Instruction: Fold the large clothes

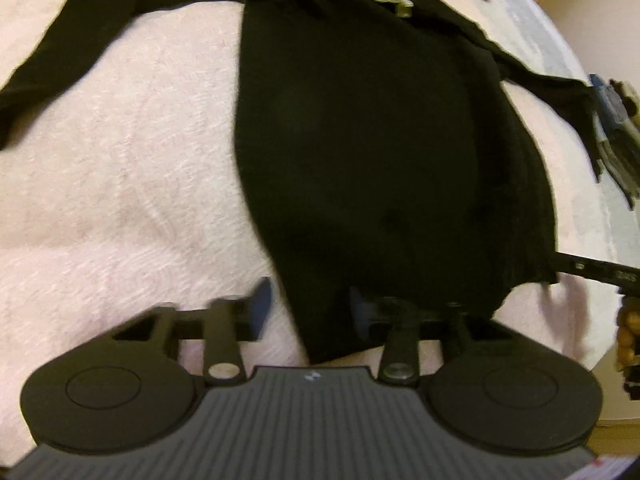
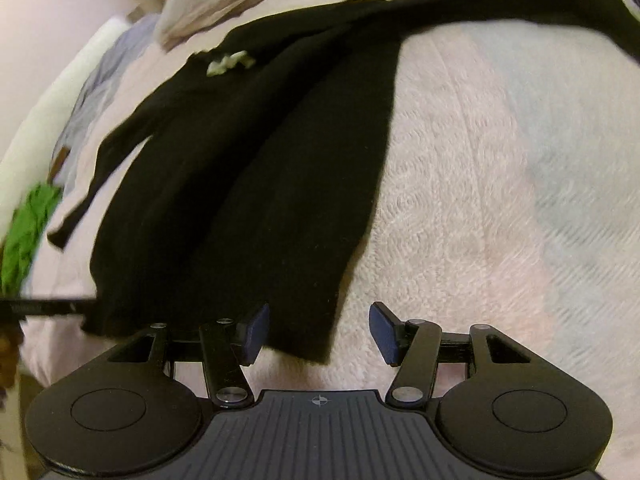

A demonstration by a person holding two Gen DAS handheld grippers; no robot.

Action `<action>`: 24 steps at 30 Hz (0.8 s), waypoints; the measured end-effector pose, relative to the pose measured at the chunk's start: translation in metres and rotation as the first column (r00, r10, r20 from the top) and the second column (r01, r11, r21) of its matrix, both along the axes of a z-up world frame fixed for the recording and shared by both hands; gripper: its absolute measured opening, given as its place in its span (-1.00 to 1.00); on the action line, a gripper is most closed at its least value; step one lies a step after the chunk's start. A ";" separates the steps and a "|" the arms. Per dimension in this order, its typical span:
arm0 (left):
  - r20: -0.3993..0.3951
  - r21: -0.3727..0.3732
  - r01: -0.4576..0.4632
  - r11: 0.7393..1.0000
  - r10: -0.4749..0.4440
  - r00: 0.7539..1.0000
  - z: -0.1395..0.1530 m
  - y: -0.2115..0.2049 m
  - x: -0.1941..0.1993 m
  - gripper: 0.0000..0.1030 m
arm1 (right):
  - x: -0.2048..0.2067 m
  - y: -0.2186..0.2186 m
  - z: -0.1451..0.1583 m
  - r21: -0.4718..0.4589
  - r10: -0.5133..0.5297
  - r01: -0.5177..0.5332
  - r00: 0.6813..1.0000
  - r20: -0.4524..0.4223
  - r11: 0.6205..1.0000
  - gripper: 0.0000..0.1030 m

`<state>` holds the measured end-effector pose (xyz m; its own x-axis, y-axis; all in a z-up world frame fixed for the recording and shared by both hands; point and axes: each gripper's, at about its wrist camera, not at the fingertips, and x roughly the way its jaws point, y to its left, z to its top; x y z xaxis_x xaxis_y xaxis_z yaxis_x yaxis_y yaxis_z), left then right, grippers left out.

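Black sweater (image 1: 360, 140) lay on pink blanket (image 1: 120, 160); left tongs (image 1: 310, 312) apart at its hem, right tongs (image 2: 320, 330) apart, empty.

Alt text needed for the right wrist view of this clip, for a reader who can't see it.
A black long-sleeved garment lies partly folded on a pale pink fuzzy blanket, its hem corner reaching between the fingers of the open right gripper. A whitish neck label shows near the collar, and green fabric sits at the left edge.
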<state>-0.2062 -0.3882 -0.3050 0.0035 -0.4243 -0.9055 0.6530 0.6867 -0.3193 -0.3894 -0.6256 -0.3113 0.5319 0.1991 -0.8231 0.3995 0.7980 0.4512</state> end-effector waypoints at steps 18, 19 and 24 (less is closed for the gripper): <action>0.046 0.062 0.053 0.997 -0.056 0.997 0.061 0.076 -0.065 -0.96 | -0.067 0.021 0.054 -0.044 0.099 -0.113 0.965 -0.243 0.993 -1.00; 0.041 0.074 0.058 0.996 -0.061 0.997 0.053 0.076 -0.065 -0.95 | -0.068 0.022 0.047 -0.053 0.100 -0.117 0.962 -0.253 0.992 -1.00; 0.067 0.138 0.084 0.987 -0.094 0.993 0.053 0.076 -0.048 -0.88 | -0.049 0.025 0.050 -0.225 0.069 -0.144 0.948 -0.312 0.964 -0.81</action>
<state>-0.2544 -0.3118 -0.2518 0.0392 -0.3002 -0.9531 0.7316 0.6583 -0.1773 -0.4381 -0.6009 -0.2612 0.2404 0.0160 -0.9705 0.3926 0.9128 0.1123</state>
